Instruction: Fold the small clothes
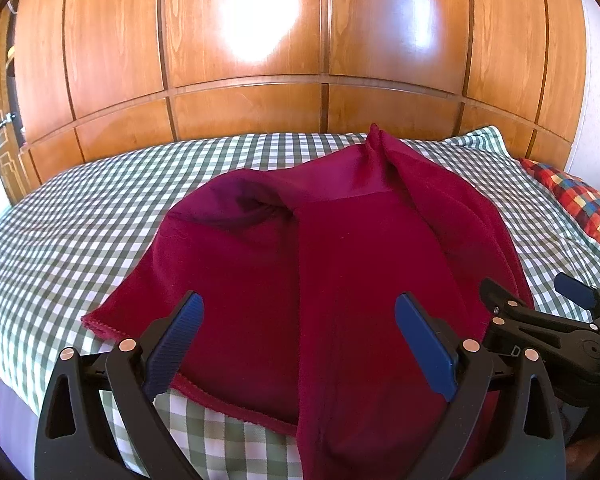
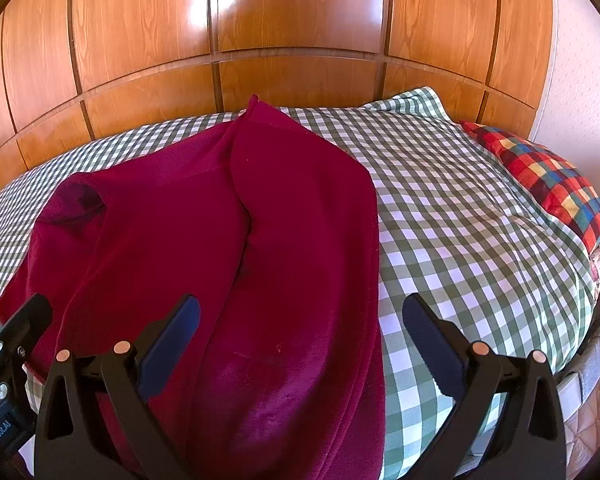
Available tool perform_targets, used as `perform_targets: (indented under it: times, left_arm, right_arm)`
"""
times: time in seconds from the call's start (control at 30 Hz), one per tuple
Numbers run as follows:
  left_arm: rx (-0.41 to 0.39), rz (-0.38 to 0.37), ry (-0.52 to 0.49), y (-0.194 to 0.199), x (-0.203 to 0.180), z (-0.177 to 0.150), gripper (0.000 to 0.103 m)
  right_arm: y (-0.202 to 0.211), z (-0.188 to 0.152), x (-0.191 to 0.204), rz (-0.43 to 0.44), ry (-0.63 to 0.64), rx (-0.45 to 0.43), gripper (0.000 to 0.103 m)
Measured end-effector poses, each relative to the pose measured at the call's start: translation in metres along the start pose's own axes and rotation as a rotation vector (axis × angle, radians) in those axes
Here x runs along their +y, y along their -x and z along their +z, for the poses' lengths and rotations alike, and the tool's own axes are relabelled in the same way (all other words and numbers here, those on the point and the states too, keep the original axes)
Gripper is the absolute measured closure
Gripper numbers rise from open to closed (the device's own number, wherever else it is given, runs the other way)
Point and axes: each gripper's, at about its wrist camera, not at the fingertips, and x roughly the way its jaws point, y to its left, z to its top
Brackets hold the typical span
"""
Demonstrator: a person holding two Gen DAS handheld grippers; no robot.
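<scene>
A bed (image 1: 80, 216) under a green-and-white checked cover fills the foreground. Behind it stands a glossy panelled wooden wardrobe (image 1: 244, 92) catching bright glare, beside a pale patterned wall (image 2: 572, 60)

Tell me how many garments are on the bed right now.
1. A dark red garment lies partly folded across the middle of the green checked bedspread, just ahead of both open grippers. Nothing shows whether smaller pieces lie hidden beneath it.
</scene>
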Motion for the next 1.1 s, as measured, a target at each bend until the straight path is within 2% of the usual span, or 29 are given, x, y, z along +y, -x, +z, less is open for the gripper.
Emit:
perform_targets:
  times: [0.43,1.1]
  left_arm:
    - [-0.019,0.053,-0.028,0.003,-0.001,-0.002,0.007]
    - [-0.009,0.043,-0.061,0.004,-0.003,-0.004,0.007]
  right_arm:
    - [-0.001,-0.002,-0.003,-0.001,-0.011,0.006,0.002]
    - [-0.005,-0.004,-0.016,-0.011,-0.032,0.024,0.002]
